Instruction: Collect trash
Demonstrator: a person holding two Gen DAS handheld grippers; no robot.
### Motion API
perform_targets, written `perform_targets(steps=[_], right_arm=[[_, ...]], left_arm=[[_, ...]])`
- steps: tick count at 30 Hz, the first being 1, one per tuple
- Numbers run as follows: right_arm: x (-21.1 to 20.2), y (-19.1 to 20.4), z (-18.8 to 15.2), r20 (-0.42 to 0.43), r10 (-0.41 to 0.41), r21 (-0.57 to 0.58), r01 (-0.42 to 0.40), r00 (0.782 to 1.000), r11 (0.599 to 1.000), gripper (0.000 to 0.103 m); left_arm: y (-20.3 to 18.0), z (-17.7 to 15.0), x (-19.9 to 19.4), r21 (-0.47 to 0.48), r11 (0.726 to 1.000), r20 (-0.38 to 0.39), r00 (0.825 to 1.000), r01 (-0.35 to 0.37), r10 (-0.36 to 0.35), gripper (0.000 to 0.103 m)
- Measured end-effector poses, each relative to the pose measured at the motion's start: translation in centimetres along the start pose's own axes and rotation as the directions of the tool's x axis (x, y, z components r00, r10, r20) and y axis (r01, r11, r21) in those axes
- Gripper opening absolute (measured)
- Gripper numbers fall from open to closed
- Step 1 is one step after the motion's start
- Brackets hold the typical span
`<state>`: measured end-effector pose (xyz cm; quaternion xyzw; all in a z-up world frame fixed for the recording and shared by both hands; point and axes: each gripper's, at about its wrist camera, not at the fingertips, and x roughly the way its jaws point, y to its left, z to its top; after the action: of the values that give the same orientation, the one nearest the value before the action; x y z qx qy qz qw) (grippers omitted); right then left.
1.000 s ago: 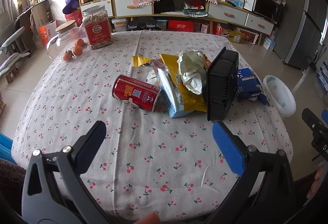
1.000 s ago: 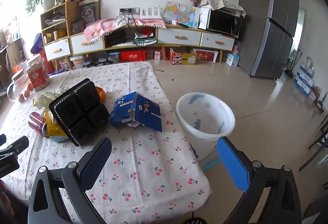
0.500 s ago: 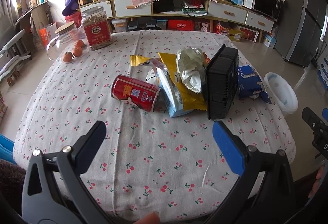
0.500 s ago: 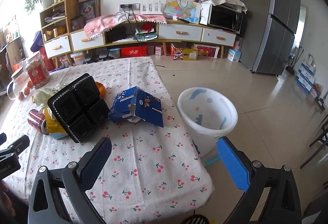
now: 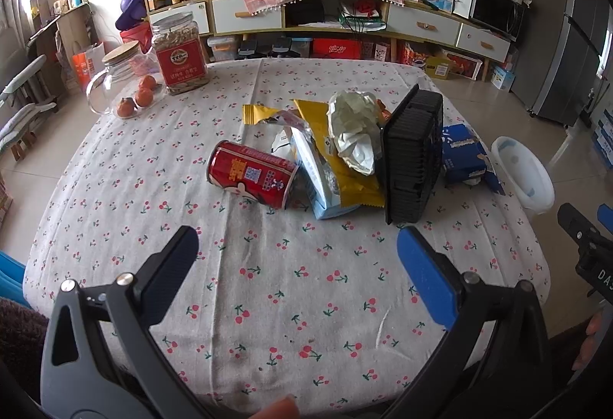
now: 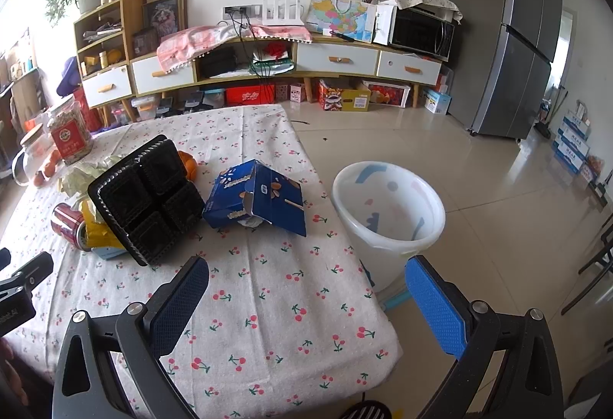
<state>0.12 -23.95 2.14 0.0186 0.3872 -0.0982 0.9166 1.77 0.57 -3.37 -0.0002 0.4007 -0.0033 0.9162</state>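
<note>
A heap of trash lies mid-table: a red can (image 5: 253, 174) on its side, yellow and pale blue snack bags (image 5: 337, 174), crumpled paper (image 5: 354, 128), a black plastic tray (image 5: 415, 158) propped on edge, and a torn blue carton (image 5: 465, 156). In the right wrist view the black tray (image 6: 147, 198) and blue carton (image 6: 256, 198) sit left of a white bin (image 6: 387, 216) on the floor by the table. My left gripper (image 5: 297, 254) is open over the near cloth, well short of the can. My right gripper (image 6: 306, 285) is open above the table's near corner, empty.
At the far left of the table (image 5: 268, 296) stand a seed jar (image 5: 179, 59), a glass jug (image 5: 115, 74) and small orange fruits (image 5: 140, 99). A low cabinet (image 6: 268, 66) lines the back wall; a grey fridge (image 6: 525, 36) stands at the right. A dark chair (image 6: 597, 258) shows at the right edge.
Both grippers have edged slightly forward toward the trash, so the heap looks a little closer. The jaws stay open and nothing on the table has moved.
</note>
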Motion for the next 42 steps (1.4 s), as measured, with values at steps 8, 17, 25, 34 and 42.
perform_targets(steps=[8,17,25,34,42], right_arm=[[0.19,0.01,-0.1,-0.002,-0.001,0.002,0.001,1.0,1.0,0.103],[0.32,0.02,-0.25,-0.003,0.001,0.001,-0.001,1.0,1.0,0.103],[0.42,0.09,-0.33,-0.004,0.002,0.002,-0.002,1.0,1.0,0.103],[0.37,0.07,-0.29,-0.005,0.002,0.003,-0.002,1.0,1.0,0.103],[0.49,0.45,-0.35,-0.008,0.011,-0.012,-0.011,1.0,1.0,0.103]], left_arm=[[-0.05,0.01,-0.13,0.0,1.0,0.0,1.0,0.003,-0.003,0.103],[-0.03,0.02,-0.16,0.0,1.0,0.001,1.0,0.003,-0.003,0.103],[-0.08,0.07,-0.19,-0.002,1.0,0.0,1.0,0.006,-0.006,0.103],[0.11,0.04,0.04,-0.008,1.0,-0.009,1.0,0.016,-0.016,0.103],[0.57,0.21,0.12,0.012,1.0,-0.019,1.0,0.013,-0.012,0.103]])
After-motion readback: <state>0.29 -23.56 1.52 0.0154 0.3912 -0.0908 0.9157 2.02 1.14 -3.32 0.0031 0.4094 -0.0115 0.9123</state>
